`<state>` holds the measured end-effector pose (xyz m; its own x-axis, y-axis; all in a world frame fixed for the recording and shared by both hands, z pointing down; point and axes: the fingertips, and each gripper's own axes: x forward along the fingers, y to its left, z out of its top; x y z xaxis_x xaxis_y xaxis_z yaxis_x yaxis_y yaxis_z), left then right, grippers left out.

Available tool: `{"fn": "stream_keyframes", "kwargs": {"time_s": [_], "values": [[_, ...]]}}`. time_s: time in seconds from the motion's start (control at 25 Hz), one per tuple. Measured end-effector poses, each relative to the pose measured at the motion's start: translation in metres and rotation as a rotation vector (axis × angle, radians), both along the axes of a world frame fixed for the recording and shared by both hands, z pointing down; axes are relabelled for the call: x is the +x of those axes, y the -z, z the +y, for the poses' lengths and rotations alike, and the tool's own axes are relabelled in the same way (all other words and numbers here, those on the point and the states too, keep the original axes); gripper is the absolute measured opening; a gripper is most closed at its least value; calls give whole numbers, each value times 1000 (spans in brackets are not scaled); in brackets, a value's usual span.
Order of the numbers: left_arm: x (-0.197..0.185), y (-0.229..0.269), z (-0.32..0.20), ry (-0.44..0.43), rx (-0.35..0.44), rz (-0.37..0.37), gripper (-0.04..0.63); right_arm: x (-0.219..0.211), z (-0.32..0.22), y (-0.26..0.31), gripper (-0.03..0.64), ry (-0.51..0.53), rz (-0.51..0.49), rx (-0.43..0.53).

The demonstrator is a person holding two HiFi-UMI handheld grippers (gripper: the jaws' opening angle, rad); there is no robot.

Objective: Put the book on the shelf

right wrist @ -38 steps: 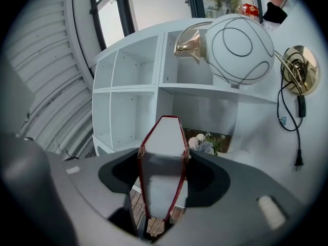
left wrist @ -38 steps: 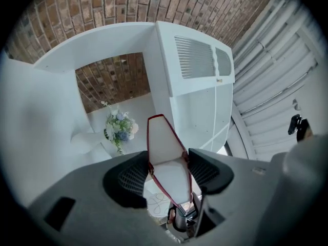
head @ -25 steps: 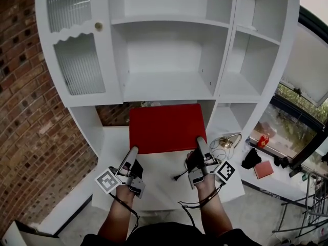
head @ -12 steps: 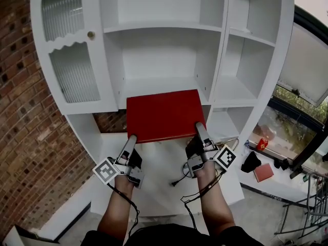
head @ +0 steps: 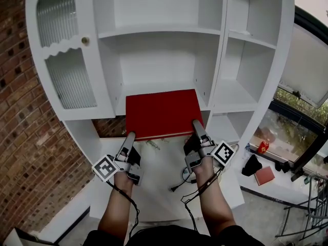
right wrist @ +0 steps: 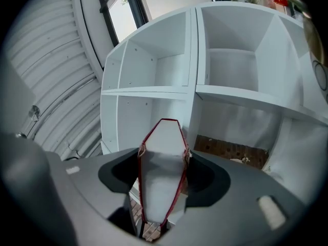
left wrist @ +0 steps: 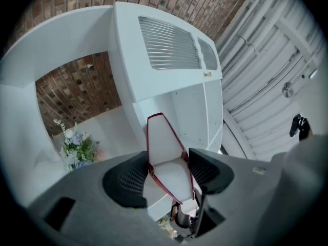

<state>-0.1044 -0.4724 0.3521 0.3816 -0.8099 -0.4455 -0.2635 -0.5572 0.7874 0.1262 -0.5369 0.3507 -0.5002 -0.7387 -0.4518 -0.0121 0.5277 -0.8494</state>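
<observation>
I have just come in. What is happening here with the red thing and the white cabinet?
A person holds a gripper in each hand. The left gripper and the right gripper are both shut on the near edge of a red book, which they hold flat between them. The book's far edge is at an open middle compartment of the white shelf unit. I cannot tell whether it already rests there.

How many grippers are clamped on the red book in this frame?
2. The left gripper holds the red book at its near left edge, and the right gripper holds its near right edge. Neither is hidden.
</observation>
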Motion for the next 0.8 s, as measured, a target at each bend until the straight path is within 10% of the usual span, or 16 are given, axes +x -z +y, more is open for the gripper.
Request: {"fn": "stream_keyframes", "kwargs": {"time_s": [0.24, 0.56, 0.8], "values": [[-1, 4, -13, 39, 10, -39, 262, -1, -13, 0, 281, -33, 68, -15], [5, 26, -21, 293, 151, -486, 188, 8, -32, 12, 333, -217, 265, -9], [4, 32, -30, 340, 150, -553, 166, 13, -39, 22, 359, -361, 476, 47]]}}
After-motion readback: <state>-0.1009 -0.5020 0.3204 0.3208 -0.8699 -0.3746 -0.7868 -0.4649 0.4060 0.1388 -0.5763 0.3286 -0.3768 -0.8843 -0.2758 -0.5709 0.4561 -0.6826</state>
